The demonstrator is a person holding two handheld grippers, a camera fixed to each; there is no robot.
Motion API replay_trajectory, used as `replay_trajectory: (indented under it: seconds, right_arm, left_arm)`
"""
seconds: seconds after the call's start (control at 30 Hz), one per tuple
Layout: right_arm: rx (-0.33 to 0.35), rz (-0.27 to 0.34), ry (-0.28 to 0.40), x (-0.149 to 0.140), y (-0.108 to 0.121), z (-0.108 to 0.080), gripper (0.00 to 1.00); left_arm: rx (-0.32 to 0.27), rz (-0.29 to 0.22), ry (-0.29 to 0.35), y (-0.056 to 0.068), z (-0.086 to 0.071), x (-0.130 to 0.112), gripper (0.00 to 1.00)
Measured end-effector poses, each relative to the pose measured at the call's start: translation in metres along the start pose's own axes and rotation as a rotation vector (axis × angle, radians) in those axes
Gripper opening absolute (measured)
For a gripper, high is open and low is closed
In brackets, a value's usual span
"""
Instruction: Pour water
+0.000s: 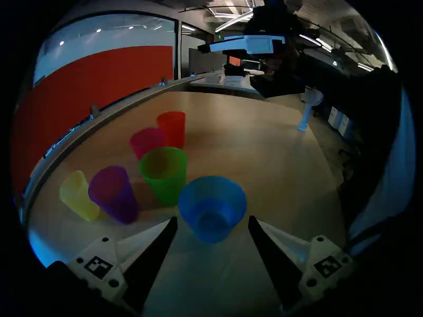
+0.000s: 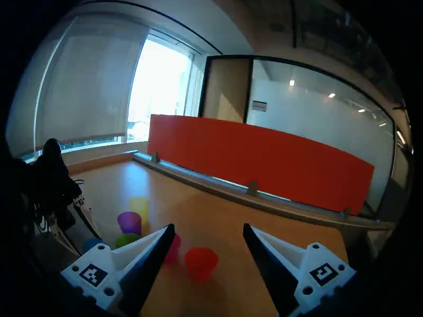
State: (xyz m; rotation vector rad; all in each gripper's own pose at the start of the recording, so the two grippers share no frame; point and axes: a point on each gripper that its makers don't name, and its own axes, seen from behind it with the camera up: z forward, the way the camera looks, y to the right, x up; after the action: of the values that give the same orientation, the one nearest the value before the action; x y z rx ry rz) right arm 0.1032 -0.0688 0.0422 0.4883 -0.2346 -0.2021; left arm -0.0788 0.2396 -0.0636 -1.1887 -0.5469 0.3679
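Several plastic cups stand in a cluster on the wooden table (image 1: 264, 153). The blue cup (image 1: 212, 207) is nearest; behind it are the green (image 1: 164, 171), purple (image 1: 113, 193), yellow (image 1: 78, 194), pink (image 1: 147, 141) and red (image 1: 172, 128) cups. My left gripper (image 1: 211, 219) is open, and the blue cup's base sits between its fingertips without touching them. My right gripper (image 2: 207, 227) hangs open and empty above the table, over the red cup (image 2: 201, 262). The pink cup (image 2: 173, 248) is partly hidden by its left finger. Whether any cup holds water I cannot tell.
An orange partition (image 2: 259, 158) on a rail runs along the table's far edge beside the cups. A small white fan (image 1: 306, 108) stands at the far right of the table. A dark hand with the left gripper (image 2: 63, 206) is at the left of the right gripper view.
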Motion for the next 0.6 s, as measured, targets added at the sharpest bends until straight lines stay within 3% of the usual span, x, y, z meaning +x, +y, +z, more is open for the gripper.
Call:
replay_trajectory:
  seconds: [0.3,0.6]
  right_arm:
    - [-0.018,0.000,-0.015,-0.012,0.009,0.000,1.00]
    - [-0.031,0.001,-0.019,-0.017,0.016,-0.002,1.00]
  left_arm:
    - [-0.012,0.022,-0.005,0.001,0.019,0.002,1.00]
    - [-0.004,0.033,-0.010,0.000,0.028,0.002,1.00]
